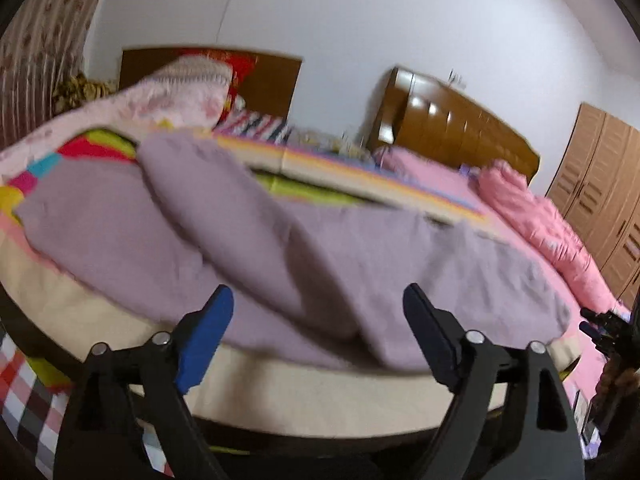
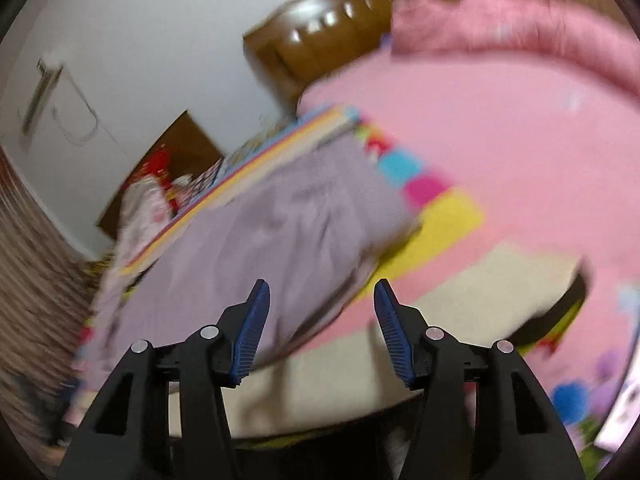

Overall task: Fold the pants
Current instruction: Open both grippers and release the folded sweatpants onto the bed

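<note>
You're over a bed (image 1: 280,396) with a bright patchwork cover. The lilac pants (image 1: 256,240) lie across its near edge, one part already lapped over. Your left gripper (image 1: 318,336) and right gripper (image 2: 320,332) hover with jaws spread, holding nothing. Probably between folds: next, pinch an edge.

left tongs (image 1: 318,300) | black angular plastic arms, silver round rivets, one blue pad, one dark pad | right tongs (image 2: 320,296) | same black frame, silver rivets, two ribbed blue pads
</note>
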Demonstrator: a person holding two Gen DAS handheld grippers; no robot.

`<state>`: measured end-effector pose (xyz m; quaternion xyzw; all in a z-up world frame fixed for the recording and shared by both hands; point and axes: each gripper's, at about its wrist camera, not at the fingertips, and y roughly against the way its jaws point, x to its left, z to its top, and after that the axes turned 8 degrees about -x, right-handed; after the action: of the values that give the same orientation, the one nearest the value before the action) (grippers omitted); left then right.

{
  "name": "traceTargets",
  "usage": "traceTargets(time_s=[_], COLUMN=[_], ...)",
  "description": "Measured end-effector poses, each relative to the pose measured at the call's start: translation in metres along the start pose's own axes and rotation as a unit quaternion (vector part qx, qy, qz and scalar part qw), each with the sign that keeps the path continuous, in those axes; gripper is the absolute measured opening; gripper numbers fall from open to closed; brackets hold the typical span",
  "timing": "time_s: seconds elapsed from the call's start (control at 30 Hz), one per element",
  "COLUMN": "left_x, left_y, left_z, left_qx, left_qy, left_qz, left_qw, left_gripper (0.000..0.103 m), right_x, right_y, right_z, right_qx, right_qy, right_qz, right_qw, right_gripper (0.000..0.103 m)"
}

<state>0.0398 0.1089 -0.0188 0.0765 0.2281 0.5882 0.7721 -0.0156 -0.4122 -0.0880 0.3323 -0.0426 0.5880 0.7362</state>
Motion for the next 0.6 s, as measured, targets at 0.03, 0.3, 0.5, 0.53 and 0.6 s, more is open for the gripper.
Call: traceTargets(time_s=[0.03,0.3,0.5,0.53,0.6], left_x=[-0.005,-0.099,-0.093,-0.086,-0.077], left_y=[0.000,-0.055,-0.108,-0.108,-0.102], left_z=[0.005,-0.013,-0.055,-0.052,-0.044], left_qx=[-0.003,0.056,0.160,0.157,0.153], left_qy=[-0.004,-0.167,-0.209,-0.193,-0.172], left_qz=[-0.006,-0.021,0.024,0.014,-0.001], left_qw=[1.0000,0.9842,0.9645,0.9686,0.9730], left_gripper=[0.093,0.100,0.102,0.101,0.101], right_x=[0.006,0.056,0.029,0.031,0.039], right_y=[-0.001,-0.027,-0.052,-0.052,-0.048], right_z=[0.002,-0.003,-0.031,-0.031,-0.025], right_qx=[-0.004,-0.003,0.042,0.048,0.053], right_qy=[0.010,0.103,0.148,0.156,0.161], right_qz=[0.006,0.026,-0.013,-0.018,-0.031], right_qw=[1.000,0.994,0.988,0.986,0.985], right_gripper=[0.055,0.064,0.069,0.069,0.069])
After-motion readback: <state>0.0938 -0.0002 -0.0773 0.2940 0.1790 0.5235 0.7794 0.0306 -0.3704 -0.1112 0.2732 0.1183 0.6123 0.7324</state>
